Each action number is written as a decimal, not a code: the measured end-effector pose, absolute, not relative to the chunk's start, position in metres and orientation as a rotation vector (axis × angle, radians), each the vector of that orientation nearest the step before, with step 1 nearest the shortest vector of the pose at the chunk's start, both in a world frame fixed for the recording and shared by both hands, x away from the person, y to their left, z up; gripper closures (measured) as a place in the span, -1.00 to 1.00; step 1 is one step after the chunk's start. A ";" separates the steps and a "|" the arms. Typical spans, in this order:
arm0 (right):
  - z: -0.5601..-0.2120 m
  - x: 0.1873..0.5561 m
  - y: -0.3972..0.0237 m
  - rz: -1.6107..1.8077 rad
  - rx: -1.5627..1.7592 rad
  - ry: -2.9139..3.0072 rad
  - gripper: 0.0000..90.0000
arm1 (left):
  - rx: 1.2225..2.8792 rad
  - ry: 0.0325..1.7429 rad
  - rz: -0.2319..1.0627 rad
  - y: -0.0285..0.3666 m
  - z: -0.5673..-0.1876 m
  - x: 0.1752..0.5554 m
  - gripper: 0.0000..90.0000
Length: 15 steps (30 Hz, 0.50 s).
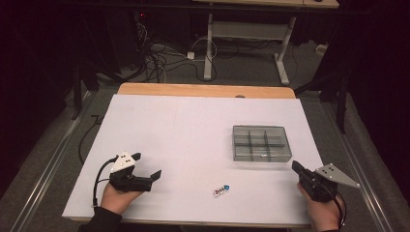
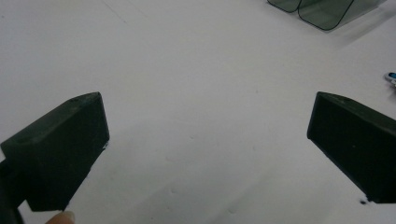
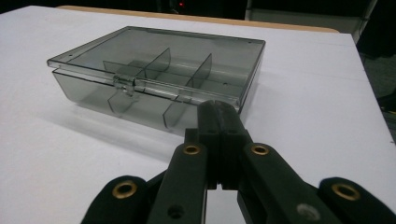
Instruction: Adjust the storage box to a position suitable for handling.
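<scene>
- The right gripper [image 1: 296,167] is seen with jaws pressed together on nothing, just short of the lidded grey compartment box [image 1: 261,143] on the counter [image 1: 183,125]
- The left gripper [image 1: 146,166] is held wide open and empty
- The box latch [image 3: 123,84], facing the right gripper view, is judged the next target; a careful nudge is called for
- A small coloured item [image 1: 222,190] is caught in the high view

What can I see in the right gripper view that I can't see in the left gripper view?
Right gripper view alone: the right gripper with jaws shut on nothing, and the smoky compartment box's closed lid, front latch and inner dividers. Left gripper view alone: the left gripper with jaws wide apart, and a small blue item at the edge. Both: the white tabletop and part of the box.
</scene>
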State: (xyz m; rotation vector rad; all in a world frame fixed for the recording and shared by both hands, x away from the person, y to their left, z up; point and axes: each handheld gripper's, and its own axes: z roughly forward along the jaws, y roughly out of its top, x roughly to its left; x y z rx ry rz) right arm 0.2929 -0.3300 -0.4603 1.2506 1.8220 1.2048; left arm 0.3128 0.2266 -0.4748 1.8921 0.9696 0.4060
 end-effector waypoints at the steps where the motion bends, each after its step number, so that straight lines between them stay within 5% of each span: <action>1: -0.458 0.296 -0.330 1.191 1.252 1.821 1.00 | 1.892 0.971 0.399 0.226 -0.475 0.313 -1.00; 15: -0.452 0.335 -0.340 1.180 1.337 1.845 1.00 | 1.914 0.994 0.367 0.224 -0.477 0.314 -1.00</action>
